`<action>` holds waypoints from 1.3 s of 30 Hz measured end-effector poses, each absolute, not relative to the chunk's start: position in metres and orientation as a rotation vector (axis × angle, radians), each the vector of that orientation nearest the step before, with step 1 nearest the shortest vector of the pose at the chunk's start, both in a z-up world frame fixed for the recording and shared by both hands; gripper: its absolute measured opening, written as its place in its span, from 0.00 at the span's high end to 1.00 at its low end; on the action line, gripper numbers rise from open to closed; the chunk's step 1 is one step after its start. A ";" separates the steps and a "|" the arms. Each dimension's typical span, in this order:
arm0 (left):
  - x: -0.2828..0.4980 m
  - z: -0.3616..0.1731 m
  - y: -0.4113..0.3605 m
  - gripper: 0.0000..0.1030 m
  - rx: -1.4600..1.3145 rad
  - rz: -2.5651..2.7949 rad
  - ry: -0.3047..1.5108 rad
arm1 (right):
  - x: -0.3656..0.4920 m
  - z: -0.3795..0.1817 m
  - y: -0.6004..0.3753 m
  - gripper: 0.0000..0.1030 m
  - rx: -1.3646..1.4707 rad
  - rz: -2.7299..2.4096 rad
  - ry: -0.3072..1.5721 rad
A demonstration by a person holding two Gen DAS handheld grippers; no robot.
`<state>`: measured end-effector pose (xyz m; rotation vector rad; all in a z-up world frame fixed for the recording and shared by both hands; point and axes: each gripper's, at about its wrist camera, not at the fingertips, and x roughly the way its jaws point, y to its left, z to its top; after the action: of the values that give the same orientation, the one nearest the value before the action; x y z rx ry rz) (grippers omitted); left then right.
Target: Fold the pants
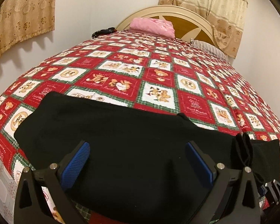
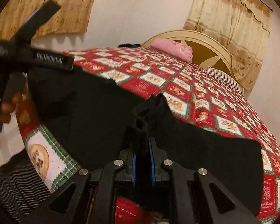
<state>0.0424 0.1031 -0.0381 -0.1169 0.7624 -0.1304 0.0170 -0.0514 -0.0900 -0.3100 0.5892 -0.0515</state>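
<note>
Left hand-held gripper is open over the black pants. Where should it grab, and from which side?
Probably the near edge of the pants, coming in from the bed's front. That edge lies flat beneath the open left hand-held gripper, and the right hand-held gripper already pinches it further along.

Counted items on and around the bed

One pair of black pants (image 1: pixel 121 140) is counted on one red patchwork bedspread (image 1: pixel 158 71), which serves as the landmark. Two grippers are counted at its near edge: the left gripper (image 1: pixel 137 160) and the right gripper (image 2: pixel 142 160), each with two blue pads. Beyond the bedspread's far end, one pink folded cloth (image 1: pixel 152 27), one striped pillow (image 1: pixel 209 47) and one cream headboard (image 1: pixel 186 18) are counted, along with one small dark object (image 1: pixel 102 32) of unclear kind. Two patterned curtains are counted above the bedspread, one at its left (image 1: pixel 22 18) and one at its right (image 1: pixel 211 1). One hand (image 2: pixel 1 100) is seen at the left.
</note>
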 end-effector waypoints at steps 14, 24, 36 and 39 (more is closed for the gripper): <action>0.042 -0.041 0.094 0.00 -0.087 -0.154 0.776 | 0.007 -0.111 -0.008 0.84 -0.629 -0.121 0.508; 0.035 -0.011 0.053 0.00 -0.012 -0.255 0.703 | -0.019 -0.032 -0.120 0.32 0.269 0.433 0.549; 0.015 -0.017 -0.052 0.00 0.039 -0.413 0.710 | -0.015 -0.031 -0.293 0.84 0.418 -0.136 0.570; 0.021 -0.036 -0.060 0.00 0.059 -0.362 0.787 | 0.000 -0.054 -0.312 0.96 0.498 -0.192 0.616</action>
<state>0.0211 -0.0600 -0.0364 0.0592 0.7875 -0.3616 -0.0004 -0.3119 -0.0542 0.4978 0.6165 -0.1919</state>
